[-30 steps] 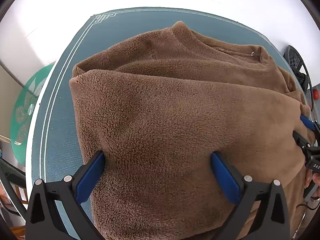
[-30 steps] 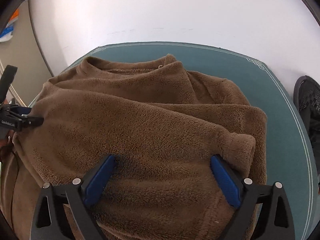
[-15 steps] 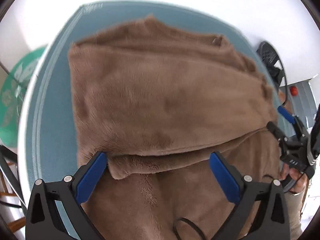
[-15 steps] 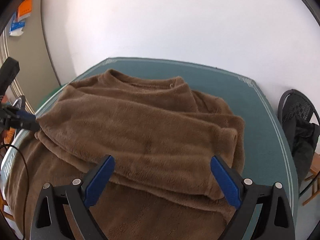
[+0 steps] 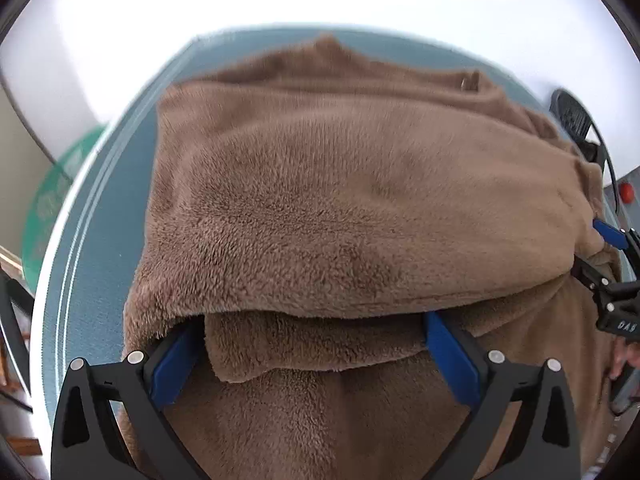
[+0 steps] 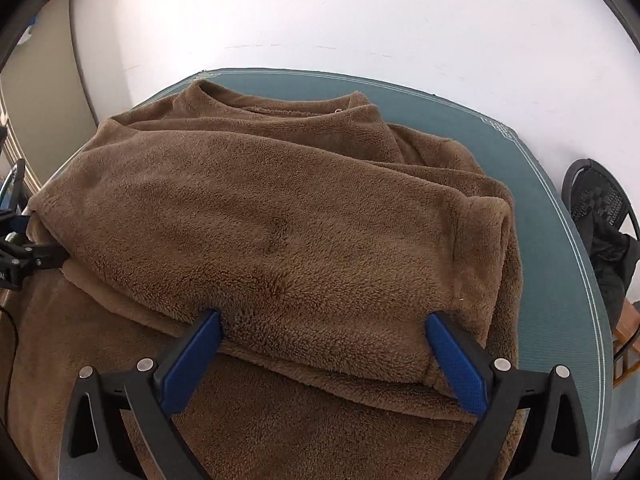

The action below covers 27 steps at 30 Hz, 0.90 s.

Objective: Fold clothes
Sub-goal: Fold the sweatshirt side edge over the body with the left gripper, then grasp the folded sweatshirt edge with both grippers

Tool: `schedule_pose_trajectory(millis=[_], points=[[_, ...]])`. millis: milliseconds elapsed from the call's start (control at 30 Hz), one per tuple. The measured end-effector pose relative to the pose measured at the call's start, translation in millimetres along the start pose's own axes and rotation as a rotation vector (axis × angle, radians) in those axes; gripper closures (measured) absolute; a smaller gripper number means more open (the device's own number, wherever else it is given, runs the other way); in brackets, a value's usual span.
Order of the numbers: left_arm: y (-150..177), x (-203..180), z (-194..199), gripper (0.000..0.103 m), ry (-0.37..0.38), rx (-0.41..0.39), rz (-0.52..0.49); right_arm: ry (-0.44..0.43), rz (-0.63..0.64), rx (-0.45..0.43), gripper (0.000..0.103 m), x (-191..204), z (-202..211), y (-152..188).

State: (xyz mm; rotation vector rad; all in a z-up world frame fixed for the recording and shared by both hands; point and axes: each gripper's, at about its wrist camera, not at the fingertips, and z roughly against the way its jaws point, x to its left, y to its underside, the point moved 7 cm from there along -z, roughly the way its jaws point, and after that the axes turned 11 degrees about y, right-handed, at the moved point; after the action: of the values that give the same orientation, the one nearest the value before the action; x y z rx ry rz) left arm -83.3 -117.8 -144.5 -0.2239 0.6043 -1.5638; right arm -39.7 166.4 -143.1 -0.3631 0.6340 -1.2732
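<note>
Reaching into the frame's centre, our left gripper (image 5: 312, 344) and right gripper (image 6: 324, 344) stand wide open, gripping nothing, against the folded brown sweater (image 6: 280, 216) on the table (image 6: 560, 216).

The bulky brown fleece garment (image 6: 280, 240) is covering most of the teal rectangular table mat (image 6: 560, 208), leaving bare strips along its left (image 5: 104, 216) and right edges. A black mesh chair (image 6: 600, 200) is standing just beyond the right edge, limiting passage there.

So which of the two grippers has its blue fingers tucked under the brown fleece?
The left gripper: the brown fleece drapes over its fingertips; the right gripper only touches the edge.
</note>
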Motion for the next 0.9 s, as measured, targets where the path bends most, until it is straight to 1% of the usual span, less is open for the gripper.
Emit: schedule_pose_trajectory(millis=[33, 133, 267, 467, 533, 600, 633, 733, 833, 900], points=[[2.9, 0.2, 0.5, 0.000, 0.001, -0.052, -0.011, 0.001, 0.000, -0.001, 0.001, 0.8, -0.1, 0.6], [5.3, 2.9, 3.1, 0.000, 0.029, -0.076, 0.005, -0.001, -0.001, -0.001, 0.001, 2.5, -0.8, -0.2], [5.6, 2.8, 6.2, 0.000, 0.026, -0.080, 0.002, -0.004, 0.000, 0.000, 0.001, 1.0, 1.2, 0.1], [12.3, 14.0, 21.7, 0.000, 0.067, -0.098, 0.022, -0.003, 0.000, -0.002, 0.001, 2.5, 2.8, 1.1], [13.5, 11.9, 20.1, 0.000, 0.056, -0.082, 0.013, 0.010, 0.000, -0.004, 0.001, 4.9, 1.4, 0.0], [18.8, 8.7, 24.3, 0.000, 0.049, -0.059, 0.027, 0.032, 0.008, -0.008, 0.001, 5.6, 3.6, 0.8], [24.3, 6.0, 28.6, 0.000, 0.060, -0.046, 0.027, 0.040, 0.011, -0.010, 0.001, 5.8, 4.6, 1.1], [46.4, -3.4, 45.7, 0.000, 0.146, -0.025, 0.017, 0.058, 0.009, -0.016, 0.001, 6.0, 8.0, 2.9], [73.0, 0.4, 67.0, 0.000, 0.234, 0.002, 0.040, 0.089, 0.022, -0.037, 0.001, 8.7, 19.6, 9.0], [89.2, 9.0, 83.1, 0.000, 0.277, 0.006, 0.064, 0.063, 0.036, -0.068, 0.001, 13.5, 37.6, 16.5]])
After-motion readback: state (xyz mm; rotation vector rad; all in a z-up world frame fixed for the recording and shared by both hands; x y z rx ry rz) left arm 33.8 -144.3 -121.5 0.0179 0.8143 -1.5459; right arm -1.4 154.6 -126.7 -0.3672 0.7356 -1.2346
